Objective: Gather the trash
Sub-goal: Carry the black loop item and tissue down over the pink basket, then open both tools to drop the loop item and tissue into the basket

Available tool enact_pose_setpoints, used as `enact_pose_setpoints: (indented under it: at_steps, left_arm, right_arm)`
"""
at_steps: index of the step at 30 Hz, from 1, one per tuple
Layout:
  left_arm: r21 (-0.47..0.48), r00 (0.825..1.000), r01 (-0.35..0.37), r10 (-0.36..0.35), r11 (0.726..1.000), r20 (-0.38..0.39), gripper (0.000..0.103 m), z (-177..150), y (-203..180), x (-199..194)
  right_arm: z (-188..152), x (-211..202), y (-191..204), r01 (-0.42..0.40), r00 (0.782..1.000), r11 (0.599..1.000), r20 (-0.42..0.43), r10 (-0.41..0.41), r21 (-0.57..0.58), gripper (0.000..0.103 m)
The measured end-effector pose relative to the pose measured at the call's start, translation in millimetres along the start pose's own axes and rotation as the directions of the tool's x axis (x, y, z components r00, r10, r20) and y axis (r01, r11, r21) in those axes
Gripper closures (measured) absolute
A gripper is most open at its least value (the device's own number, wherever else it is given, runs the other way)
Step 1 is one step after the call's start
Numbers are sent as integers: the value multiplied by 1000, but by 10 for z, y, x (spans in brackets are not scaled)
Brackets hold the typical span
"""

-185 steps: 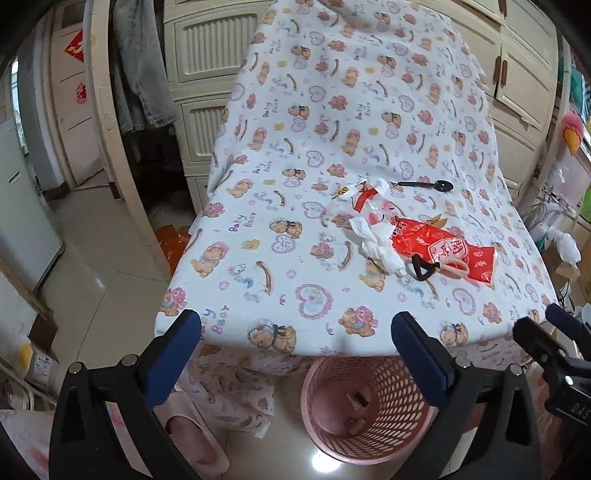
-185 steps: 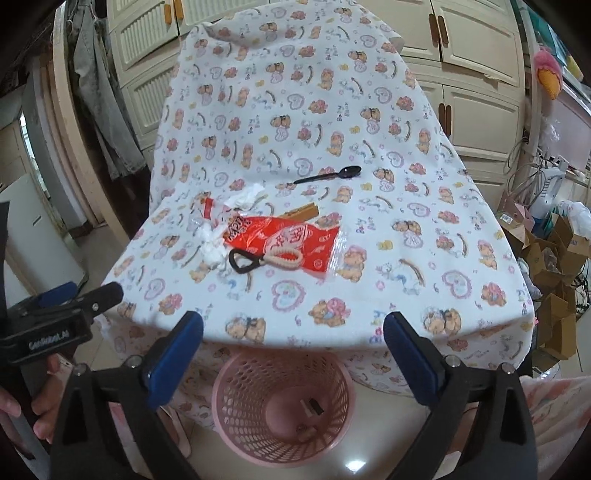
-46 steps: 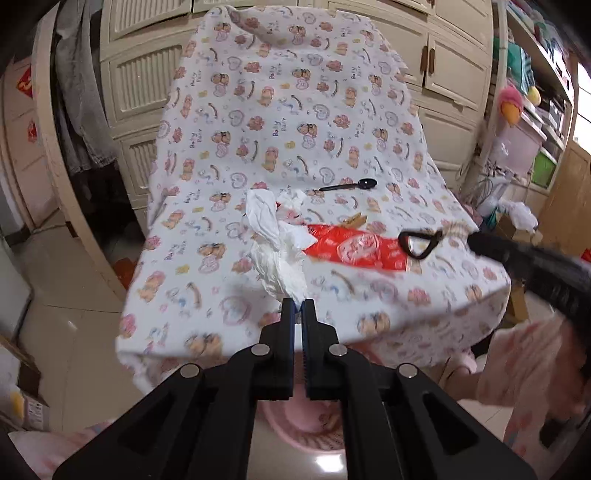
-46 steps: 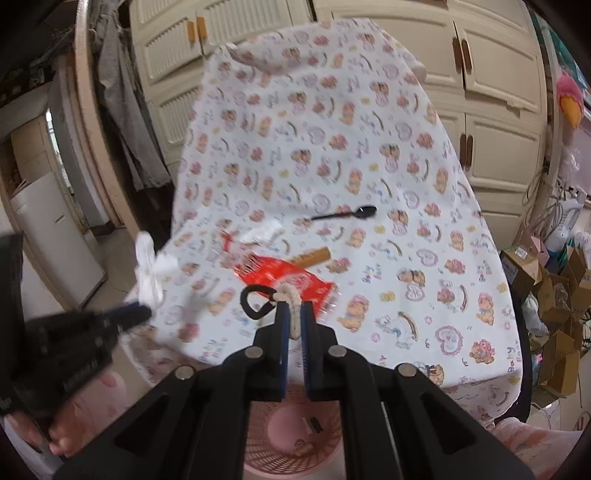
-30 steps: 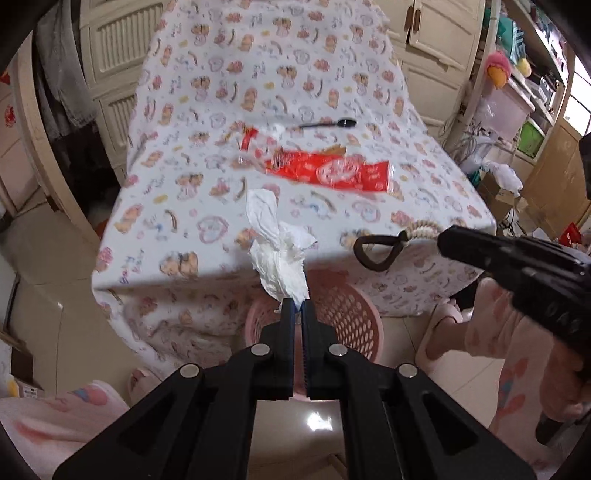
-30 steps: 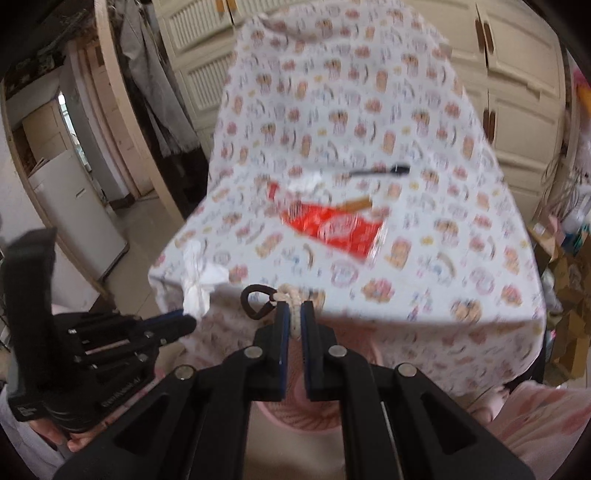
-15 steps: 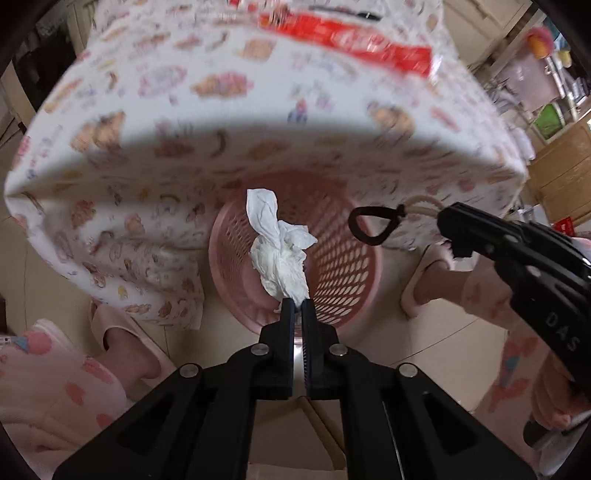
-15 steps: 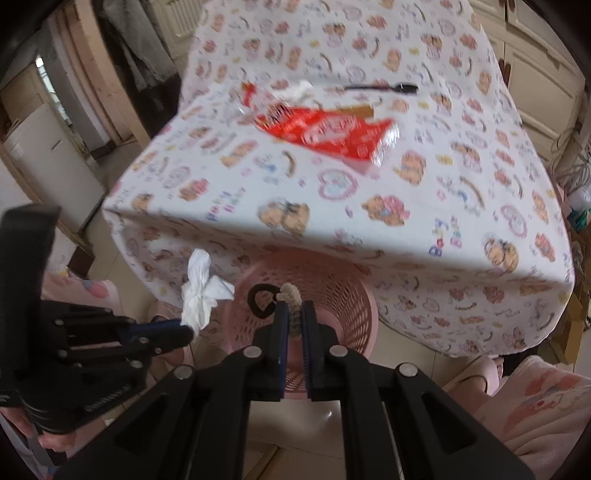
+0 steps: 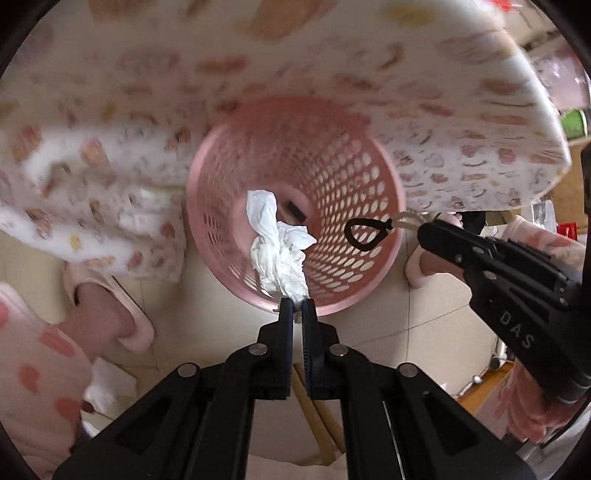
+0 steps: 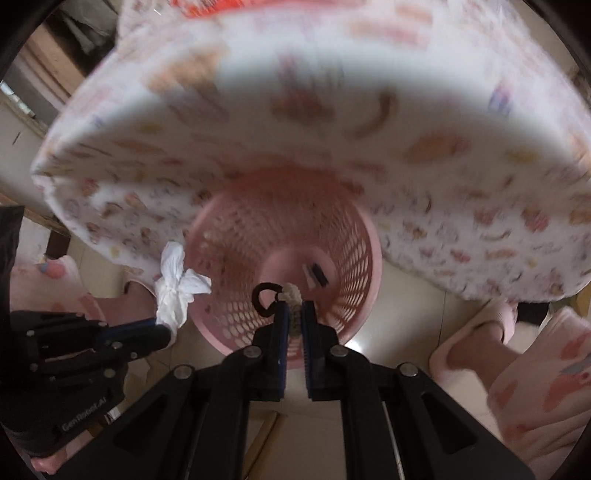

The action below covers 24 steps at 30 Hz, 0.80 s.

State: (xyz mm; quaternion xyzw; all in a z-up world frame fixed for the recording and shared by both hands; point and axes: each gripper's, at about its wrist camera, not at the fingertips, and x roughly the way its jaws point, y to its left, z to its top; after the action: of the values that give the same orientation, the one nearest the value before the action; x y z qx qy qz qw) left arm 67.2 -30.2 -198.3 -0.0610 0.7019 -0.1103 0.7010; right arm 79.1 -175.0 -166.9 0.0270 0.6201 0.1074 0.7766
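A pink perforated basket point(image 9: 373, 229) point(image 10: 362, 254) stands on the floor under the table's front edge. My left gripper point(image 9: 298, 307) is shut on a crumpled white tissue point(image 9: 277, 245) point(image 10: 177, 291) and points down over the basket's near rim. My right gripper point(image 10: 293, 314) is shut on a beige braided cord with a black loop point(image 10: 264, 297) point(image 9: 364, 232), held above the basket's mouth. In the left wrist view the right gripper point(image 9: 421, 229) reaches in from the right. A small dark scrap point(image 9: 295, 211) lies on the basket's bottom.
The table, draped in a cartoon-print cloth point(image 9: 443, 110) point(image 10: 295, 122), overhangs the basket. A red wrapper point(image 10: 207, 7) lies on top at the frame edge. The person's feet in pink slippers point(image 9: 110, 306) point(image 10: 476, 339) stand on the tiled floor on both sides.
Both grippers have sunk from above the table to below its edge and tipped downward over the basket, each keeping its hold on its item.
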Motion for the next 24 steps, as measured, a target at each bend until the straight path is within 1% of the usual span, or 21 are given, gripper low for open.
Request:
enact_pose_setpoints:
  at_steps: [5, 9, 10, 12, 14, 16, 20, 23, 24]
  left_arm:
    - [-60, 998, 4, -7, 998, -60, 100, 49, 83, 263]
    - [-90, 994, 55, -63, 994, -94, 99, 26, 104, 353]
    - [-91, 993, 53, -62, 994, -100, 99, 25, 111, 368]
    - [-83, 994, 26, -34, 996, -105, 99, 22, 106, 401]
    - [-91, 993, 21, -31, 996, -110, 99, 22, 125, 429]
    - [-101, 992, 23, -35, 995, -118, 99, 17, 147, 454]
    - [-95, 992, 3, -15, 995, -127, 99, 0, 150, 478]
    - [-106, 990, -5, -10, 994, -138, 97, -15, 170, 492]
    - [-111, 990, -3, -12, 994, -138, 94, -19, 179, 490]
  right_arm:
    - [-16, 289, -148, -13, 996, 997, -83, 20, 77, 96]
    - [-60, 433, -184, -17, 991, 995, -134, 30, 101, 95]
    - [-79, 474, -192, -16, 989, 994, -147, 32, 109, 95]
    - [-95, 527, -184, -25, 985, 992, -166, 46, 125, 95]
    - [-108, 574, -173, -30, 982, 991, -180, 54, 134, 95]
    - [-126, 606, -163, -22, 980, 992, -193, 46, 128, 95]
    - [-153, 646, -145, -15, 977, 993, -209, 40, 117, 95]
    - [-175, 690, -143, -15, 974, 993, -224, 41, 115, 87]
    - [-179, 699, -143, -13, 973, 993, -227, 38, 113, 84]
